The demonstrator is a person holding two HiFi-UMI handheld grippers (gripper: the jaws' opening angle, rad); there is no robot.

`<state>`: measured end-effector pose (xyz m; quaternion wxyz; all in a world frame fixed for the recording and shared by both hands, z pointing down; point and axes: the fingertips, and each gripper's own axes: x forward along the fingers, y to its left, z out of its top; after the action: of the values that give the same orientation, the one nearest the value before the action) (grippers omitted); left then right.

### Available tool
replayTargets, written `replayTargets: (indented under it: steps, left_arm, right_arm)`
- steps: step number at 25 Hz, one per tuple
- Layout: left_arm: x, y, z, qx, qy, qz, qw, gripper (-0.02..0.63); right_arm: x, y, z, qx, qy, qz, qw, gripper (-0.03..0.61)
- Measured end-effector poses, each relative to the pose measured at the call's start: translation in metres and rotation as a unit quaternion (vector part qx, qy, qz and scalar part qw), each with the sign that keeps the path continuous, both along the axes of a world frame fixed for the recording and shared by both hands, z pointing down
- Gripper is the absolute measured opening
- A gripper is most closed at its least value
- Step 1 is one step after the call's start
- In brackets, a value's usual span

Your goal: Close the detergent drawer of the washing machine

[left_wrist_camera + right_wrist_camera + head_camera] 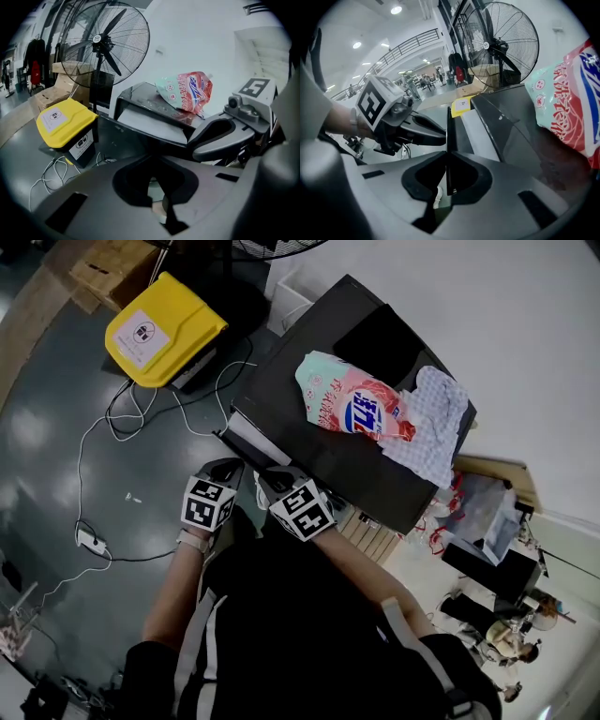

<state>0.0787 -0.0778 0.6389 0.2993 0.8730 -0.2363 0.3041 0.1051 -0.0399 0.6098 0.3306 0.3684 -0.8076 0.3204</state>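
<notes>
The dark-topped washing machine [309, 451] stands ahead of me, its pale front panel [150, 123] facing left in the head view. I cannot make out the detergent drawer itself in any view. My left gripper [223, 470] [152, 159] and right gripper [273, 478] [447, 154] hover side by side just off the machine's near front corner. Both have their jaws pressed together with nothing between them. Each gripper shows in the other's view: the right gripper [215, 136] and the left gripper [417, 129]. Neither touches the machine.
A pink and green detergent bag [352, 409] and a patterned cloth [431, 427] lie on the machine's lid. A yellow-lidded box [164, 329], white cables [122, 418] and a power strip [91, 540] are on the grey floor. A big standing fan [105, 42] is beyond.
</notes>
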Motion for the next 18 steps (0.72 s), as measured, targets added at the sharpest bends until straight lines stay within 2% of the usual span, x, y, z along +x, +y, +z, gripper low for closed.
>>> replayTargets:
  steps: [5, 14, 18]
  left_arm:
    - [0.013, -0.012, 0.000, -0.002, -0.004, 0.014, 0.9999, 0.011]
    - [0.016, -0.014, 0.000, -0.006, -0.002, 0.041, 0.9991, 0.011]
    - [0.016, -0.015, 0.000, -0.004, -0.002, 0.054, 0.9985, 0.011]
  right_arm:
    - [0.013, -0.013, -0.001, 0.007, 0.004, 0.018, 1.000, 0.046]
    - [0.016, -0.013, 0.002, 0.007, 0.011, 0.048, 0.999, 0.057]
    - [0.017, -0.013, -0.006, 0.029, 0.018, 0.076, 0.997, 0.057]
